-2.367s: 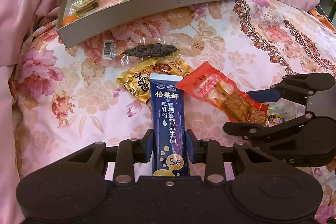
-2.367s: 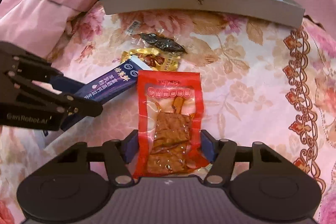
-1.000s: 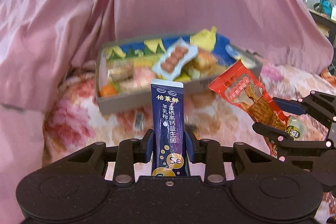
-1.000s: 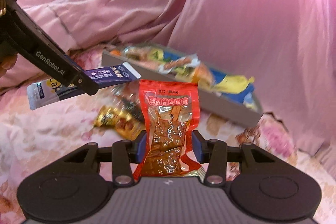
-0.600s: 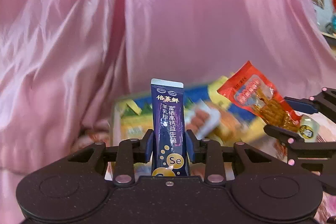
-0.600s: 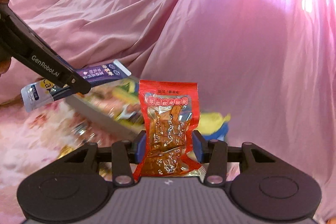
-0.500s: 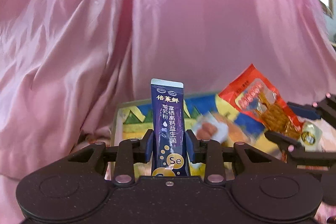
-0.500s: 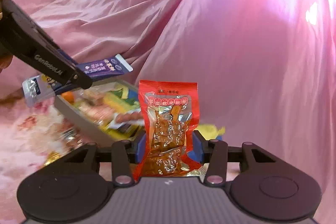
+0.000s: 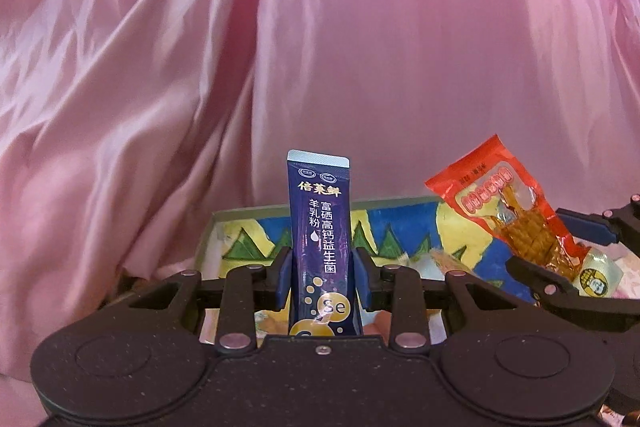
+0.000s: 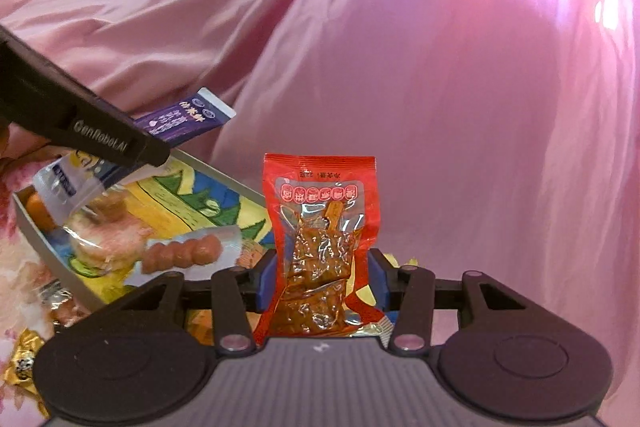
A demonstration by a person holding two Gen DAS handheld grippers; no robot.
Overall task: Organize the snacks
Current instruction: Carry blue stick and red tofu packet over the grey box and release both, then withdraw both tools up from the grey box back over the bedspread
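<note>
My left gripper (image 9: 322,279) is shut on a dark blue stick sachet (image 9: 320,227) and holds it upright over the left part of the grey snack box (image 9: 248,215). My right gripper (image 10: 322,281) is shut on a red packet of brown tofu strips (image 10: 320,239), held above the box's right part. In the left wrist view the red packet (image 9: 500,219) and right gripper (image 9: 560,251) are at the right. In the right wrist view the blue sachet (image 10: 188,121) and left gripper (image 10: 132,147) are at the upper left, over the box (image 10: 44,243).
The box holds several snacks, among them a sausage-ball skewer pack (image 10: 188,251) and an orange piece (image 10: 38,213). A gold-wrapped snack (image 10: 20,359) lies on the floral cover in front of the box. Pink satin bedding (image 9: 320,47) rises behind the box.
Both grippers have lifted their packets off the floral cover and carried them forward to above the box. The box now lies close beneath the fingers.
</note>
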